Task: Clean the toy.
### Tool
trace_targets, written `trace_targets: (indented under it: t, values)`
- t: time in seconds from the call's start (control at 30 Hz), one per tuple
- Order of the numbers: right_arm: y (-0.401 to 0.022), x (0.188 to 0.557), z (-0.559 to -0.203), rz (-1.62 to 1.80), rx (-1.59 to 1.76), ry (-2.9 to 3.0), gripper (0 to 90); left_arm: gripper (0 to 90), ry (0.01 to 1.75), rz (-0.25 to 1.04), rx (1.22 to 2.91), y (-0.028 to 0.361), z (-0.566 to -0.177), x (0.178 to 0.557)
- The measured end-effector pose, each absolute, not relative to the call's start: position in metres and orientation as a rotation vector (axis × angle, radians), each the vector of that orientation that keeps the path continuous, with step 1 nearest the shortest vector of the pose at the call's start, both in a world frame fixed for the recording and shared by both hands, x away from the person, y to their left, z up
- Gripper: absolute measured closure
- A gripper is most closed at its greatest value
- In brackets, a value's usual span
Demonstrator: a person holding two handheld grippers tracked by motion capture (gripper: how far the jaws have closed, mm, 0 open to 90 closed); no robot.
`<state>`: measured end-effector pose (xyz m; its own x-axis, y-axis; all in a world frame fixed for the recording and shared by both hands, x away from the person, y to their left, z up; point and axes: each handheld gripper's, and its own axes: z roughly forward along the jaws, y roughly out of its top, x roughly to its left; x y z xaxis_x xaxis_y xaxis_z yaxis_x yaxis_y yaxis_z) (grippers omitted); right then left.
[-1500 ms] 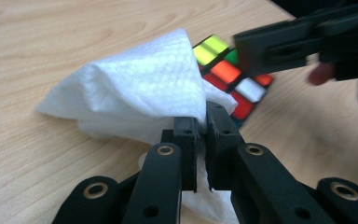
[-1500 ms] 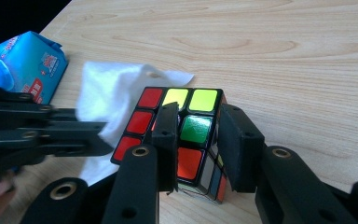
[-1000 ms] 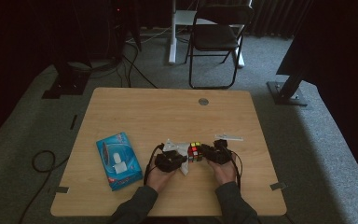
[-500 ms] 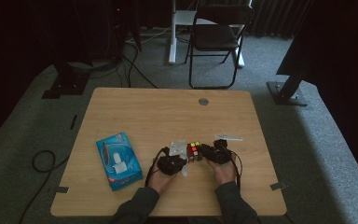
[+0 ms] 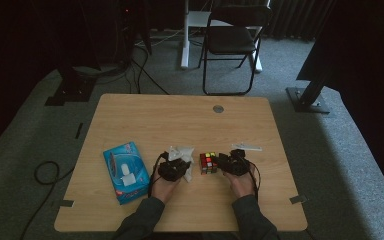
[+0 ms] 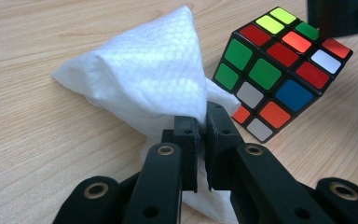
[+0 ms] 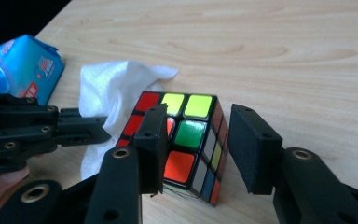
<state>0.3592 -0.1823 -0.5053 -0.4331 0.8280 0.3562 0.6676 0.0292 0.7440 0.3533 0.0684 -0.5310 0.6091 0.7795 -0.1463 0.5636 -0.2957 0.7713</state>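
My left hand-held gripper (image 6: pixel 201 125) is pinched shut on a white tissue (image 6: pixel 154 79) that sticks up in a peak, long axis running from the jaws up toward 12 o'clock in the left gripper view. My right hand-held gripper (image 7: pixel 196 149) has just been opening, and the Rubik's cube (image 7: pixel 186 144) sits between its jaws on the desk (image 5: pixel 180 120), with no clear contact. No long axis on the cube; a corner points at me, and it's just at 3 o'clock of the tissue in the high view.

Surface: light wooden table (image 5: pixel 145 120)
Left: blue tissue packet (image 5: pixel 125 171)
Centre: white crumpled tissue (image 5: pixel 182 154), multicoloured puzzle cube (image 5: pixel 208 163)
Far edge: grey round grommet (image 5: pixel 218 108)
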Motion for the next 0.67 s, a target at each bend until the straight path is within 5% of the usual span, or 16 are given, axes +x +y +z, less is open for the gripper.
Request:
trace_targets:
  t: [0.67]
  values:
    - [-0.204, 0.364, -0.506, 1.219, 1.582, 2.009, 51.6, 84.8, 1.068, 0.344, 1.984, 0.068, -0.531, 0.353]
